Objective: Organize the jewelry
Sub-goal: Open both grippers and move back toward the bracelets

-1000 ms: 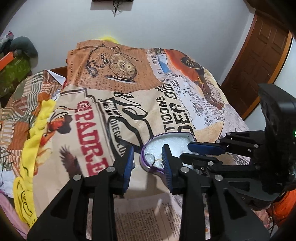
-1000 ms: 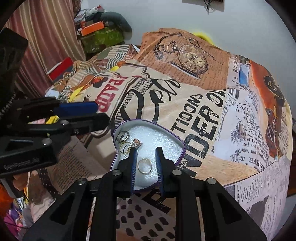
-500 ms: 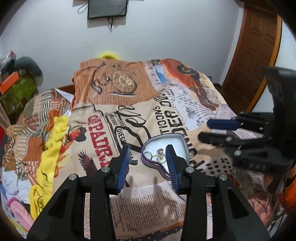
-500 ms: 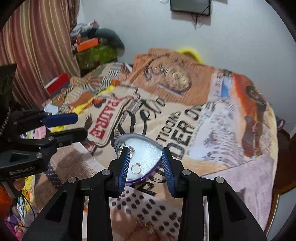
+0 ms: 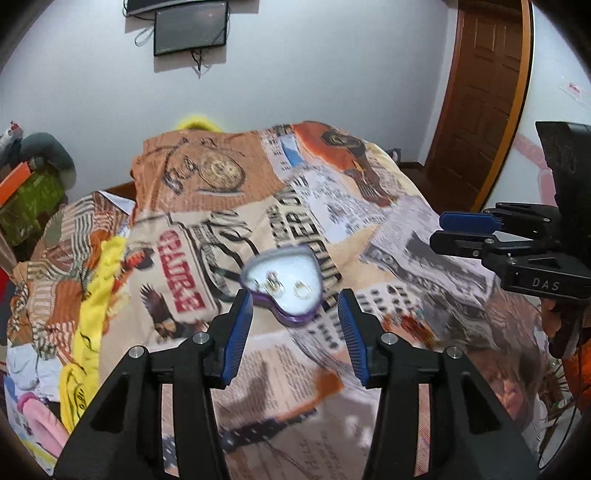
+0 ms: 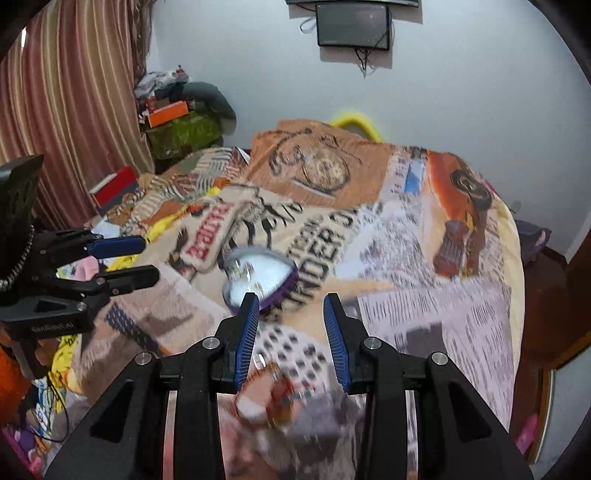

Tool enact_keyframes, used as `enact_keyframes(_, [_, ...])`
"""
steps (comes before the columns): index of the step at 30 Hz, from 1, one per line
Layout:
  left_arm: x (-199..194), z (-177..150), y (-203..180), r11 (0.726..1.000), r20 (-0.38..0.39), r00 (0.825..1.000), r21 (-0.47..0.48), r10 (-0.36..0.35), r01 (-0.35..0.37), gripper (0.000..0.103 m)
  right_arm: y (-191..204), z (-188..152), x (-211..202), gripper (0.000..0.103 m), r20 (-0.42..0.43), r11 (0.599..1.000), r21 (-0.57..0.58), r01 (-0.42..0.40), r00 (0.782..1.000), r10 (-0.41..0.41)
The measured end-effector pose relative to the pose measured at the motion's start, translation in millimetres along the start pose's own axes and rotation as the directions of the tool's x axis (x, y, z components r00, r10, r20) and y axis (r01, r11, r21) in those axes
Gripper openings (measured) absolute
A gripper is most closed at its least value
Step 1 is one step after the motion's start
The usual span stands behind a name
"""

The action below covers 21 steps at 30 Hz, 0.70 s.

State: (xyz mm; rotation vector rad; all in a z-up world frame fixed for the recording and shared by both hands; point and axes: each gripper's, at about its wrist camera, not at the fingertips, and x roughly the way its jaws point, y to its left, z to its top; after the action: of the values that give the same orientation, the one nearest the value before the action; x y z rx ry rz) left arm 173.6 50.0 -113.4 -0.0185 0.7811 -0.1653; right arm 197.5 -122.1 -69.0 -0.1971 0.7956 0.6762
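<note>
A purple heart-shaped jewelry box (image 5: 286,282) with a white lining lies open on the printed bedspread; rings (image 5: 302,290) rest inside it. It also shows, blurred, in the right wrist view (image 6: 260,278). My left gripper (image 5: 294,334) is open and empty, held above and short of the box. My right gripper (image 6: 291,332) is open and empty, raised, with the box just left of its left finger. Each gripper appears in the other's view: the right one (image 5: 465,232) at right, the left one (image 6: 118,262) at left.
The bed's printed blanket (image 5: 332,206) fills the middle. A yellow cloth (image 5: 92,295) lies along its left side. Cluttered boxes and clothes (image 6: 177,122) pile by the curtain. A wooden door (image 5: 480,92) stands at right, a wall screen (image 5: 190,27) above.
Both grippers have pulled back and up from the box and opened wider. The ring that lay between the right gripper's fingers stays in the box.
</note>
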Motion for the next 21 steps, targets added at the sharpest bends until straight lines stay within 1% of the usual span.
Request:
enact_keyframes(4, [11.4, -14.1, -11.0, 1.0, -0.051, 0.999, -0.002, -0.02, 0.02, 0.047, -3.9, -23.1, 4.3, 0.033, -0.045, 1.0, -0.004, 0.025, 0.999, -0.026])
enact_keyframes(6, [16.7, -20.9, -15.1, 0.999, -0.072, 0.997, -0.004, -0.037, 0.036, 0.047, -7.0, -32.3, 3.7, 0.033, -0.057, 1.0, 0.011, 0.025, 0.998, -0.024])
enact_keyframes(8, [26.6, -28.0, -22.3, 0.998, -0.11, 0.992, -0.006, -0.069, 0.068, 0.047, -11.5, -41.3, 6.5, 0.033, -0.076, 0.999, 0.036, 0.017, 0.997, -0.015])
enact_keyframes(10, [32.3, -33.2, -29.8, 0.996, -0.13, 0.988, -0.004, -0.087, 0.087, 0.047, -15.4, -48.6, 8.1, 0.033, -0.087, 0.998, 0.06, 0.011, 0.996, -0.006])
enact_keyframes(18, [49.2, -41.5, -68.1, 0.989, -0.147, 0.981, 0.05, -0.129, 0.137, 0.047, -21.0, -68.3, 17.7, 0.033, -0.13, 0.995, 0.102, 0.003, 0.991, 0.01])
enact_keyframes(21, [58.1, -42.2, -71.8, 0.988, -0.158, 0.977, 0.047, -0.141, 0.15, 0.047, -20.2, -70.8, 22.7, 0.033, -0.14, 0.995, 0.098, -0.007, 0.99, 0.021])
